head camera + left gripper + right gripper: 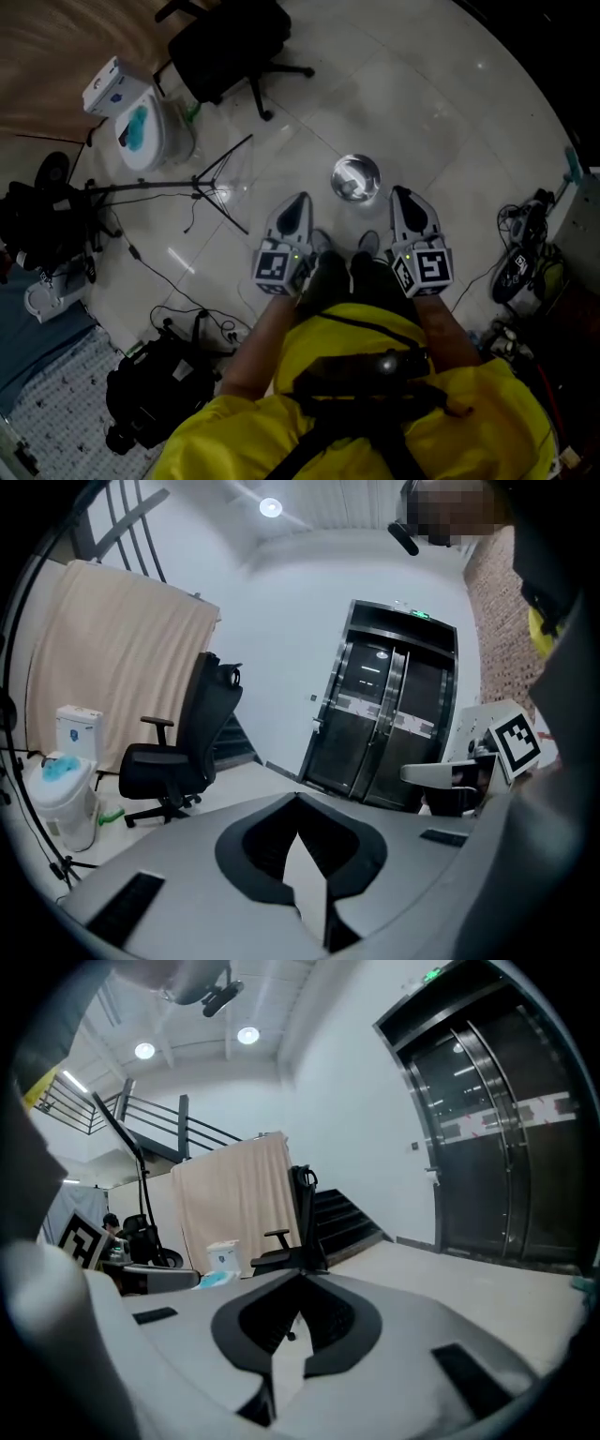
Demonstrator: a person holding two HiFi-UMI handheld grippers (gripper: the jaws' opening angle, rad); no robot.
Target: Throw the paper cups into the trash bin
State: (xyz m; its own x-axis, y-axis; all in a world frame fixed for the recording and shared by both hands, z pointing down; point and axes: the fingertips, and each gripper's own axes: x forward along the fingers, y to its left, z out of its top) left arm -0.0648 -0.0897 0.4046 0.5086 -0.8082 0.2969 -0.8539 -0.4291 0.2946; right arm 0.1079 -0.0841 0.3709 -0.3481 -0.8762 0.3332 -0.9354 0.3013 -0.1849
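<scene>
No paper cup shows in any view. In the head view a white trash bin (142,133) with something teal inside stands on the floor at the far left; the left gripper view shows that trash bin (62,794) at its left edge. A person in yellow holds both grippers side by side at waist height, pointing forward. My left gripper (298,202) has its jaws together with nothing between them, tips meeting in its own view (298,797). My right gripper (401,193) is likewise shut and empty, its tips touching (301,1276).
A shiny round metal vessel (356,178) stands on the tiles just ahead of the grippers. A black office chair (230,42) is farther off, a tripod stand (211,187) lies left, and cables and gear (155,389) crowd the lower left. A white box (111,86) sits by the bin.
</scene>
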